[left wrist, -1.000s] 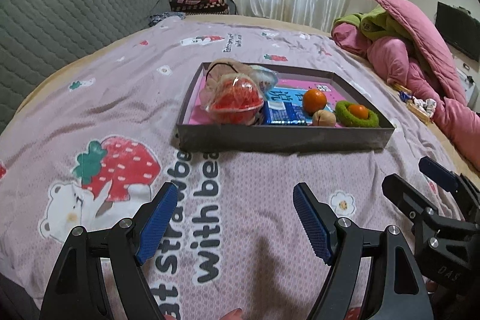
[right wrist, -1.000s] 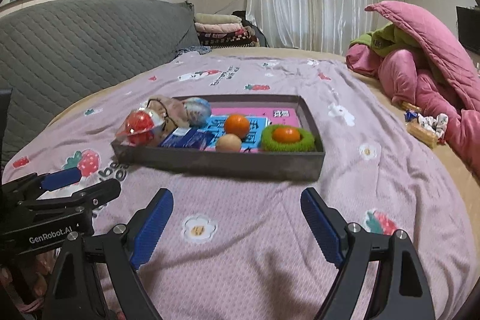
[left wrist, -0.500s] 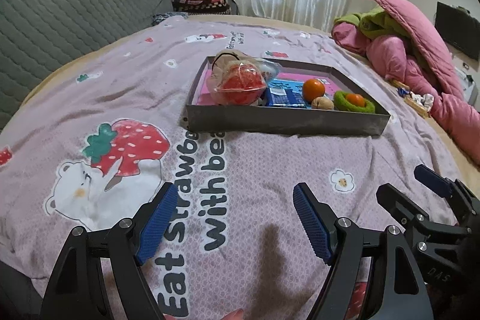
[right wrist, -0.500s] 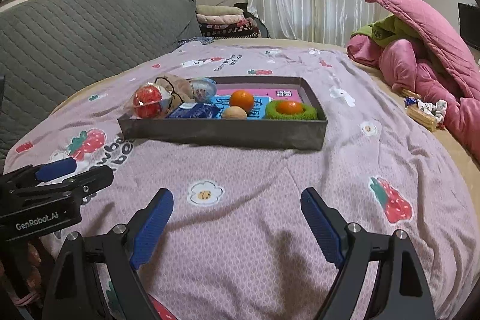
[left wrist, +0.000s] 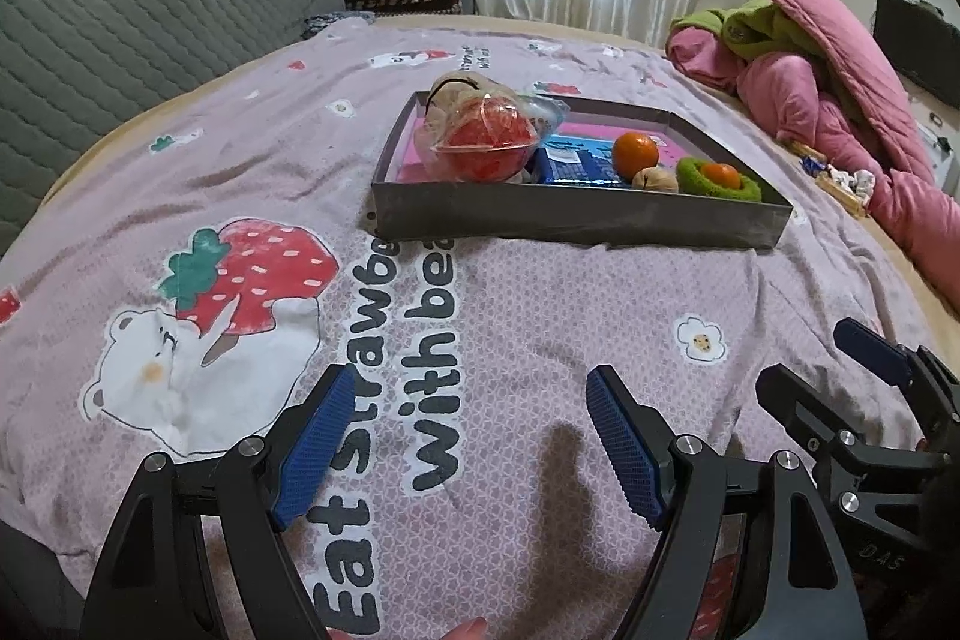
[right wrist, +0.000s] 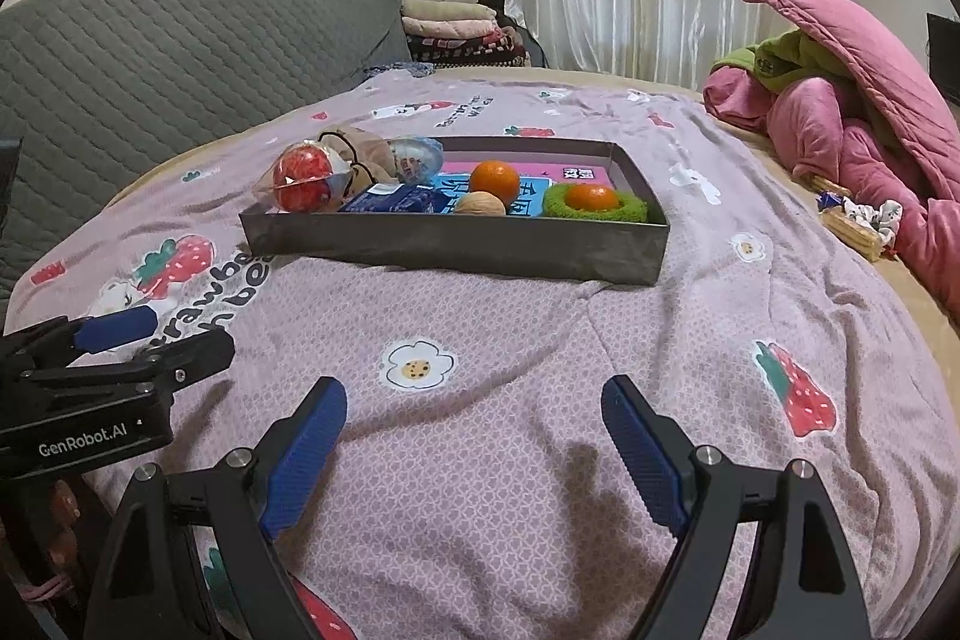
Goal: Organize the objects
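Observation:
A dark grey tray [left wrist: 576, 217] [right wrist: 456, 244] lies on the bed ahead of both grippers. Inside it sit a clear capsule with a red ball [left wrist: 485, 137] [right wrist: 303, 177], a blue-patterned ball [right wrist: 415, 158], a tan pouch [right wrist: 360, 148], a blue packet [left wrist: 573, 166] [right wrist: 396, 202], an orange [left wrist: 635, 152] [right wrist: 494, 180], a walnut [left wrist: 654, 179] [right wrist: 479, 204] and a green ring with a small orange in it [left wrist: 720, 177] [right wrist: 594, 201]. My left gripper [left wrist: 468, 436] and right gripper [right wrist: 474, 454] hover open over the sheet, well short of the tray, with nothing between their fingers.
The pink strawberry-print sheet [left wrist: 420, 328] covers the bed. A grey quilted headboard [right wrist: 150, 58] runs along the left. Pink and green bedding [right wrist: 852, 100] is heaped at the right, with small odds and ends [right wrist: 858, 226] beside it. Folded blankets [right wrist: 462, 34] lie at the back.
Both grippers have drawn back from the tray, which now looks smaller and farther off. The jaws stay equally wide, and nothing in the tray has shifted.

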Motion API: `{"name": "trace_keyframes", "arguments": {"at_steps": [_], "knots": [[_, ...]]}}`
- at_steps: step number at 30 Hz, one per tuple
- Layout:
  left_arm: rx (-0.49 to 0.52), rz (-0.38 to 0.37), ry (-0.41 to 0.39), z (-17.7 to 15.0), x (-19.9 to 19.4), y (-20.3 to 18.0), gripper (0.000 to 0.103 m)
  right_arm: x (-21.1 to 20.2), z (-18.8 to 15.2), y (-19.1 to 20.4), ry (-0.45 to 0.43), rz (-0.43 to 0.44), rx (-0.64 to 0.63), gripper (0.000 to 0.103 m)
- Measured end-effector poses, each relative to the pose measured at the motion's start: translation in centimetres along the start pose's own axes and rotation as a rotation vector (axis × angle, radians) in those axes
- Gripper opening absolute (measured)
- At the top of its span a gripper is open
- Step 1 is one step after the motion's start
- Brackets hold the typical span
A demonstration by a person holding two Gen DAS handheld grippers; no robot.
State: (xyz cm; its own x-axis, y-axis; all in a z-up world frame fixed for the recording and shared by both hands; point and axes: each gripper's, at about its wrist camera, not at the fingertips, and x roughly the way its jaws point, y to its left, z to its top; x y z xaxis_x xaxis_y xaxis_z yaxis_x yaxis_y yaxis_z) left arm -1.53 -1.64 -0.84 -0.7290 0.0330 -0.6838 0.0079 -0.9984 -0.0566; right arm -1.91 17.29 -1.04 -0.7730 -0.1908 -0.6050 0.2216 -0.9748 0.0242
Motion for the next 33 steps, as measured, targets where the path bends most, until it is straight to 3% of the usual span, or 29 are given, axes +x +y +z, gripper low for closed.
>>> {"name": "trace_keyframes", "arguments": {"at_steps": [33], "knots": [[0.013, 0.02, 0.024, -0.19, 0.72, -0.4, 0.08, 0.75, -0.13, 0.1, 0.027, 0.0, -0.007, 0.087]]}}
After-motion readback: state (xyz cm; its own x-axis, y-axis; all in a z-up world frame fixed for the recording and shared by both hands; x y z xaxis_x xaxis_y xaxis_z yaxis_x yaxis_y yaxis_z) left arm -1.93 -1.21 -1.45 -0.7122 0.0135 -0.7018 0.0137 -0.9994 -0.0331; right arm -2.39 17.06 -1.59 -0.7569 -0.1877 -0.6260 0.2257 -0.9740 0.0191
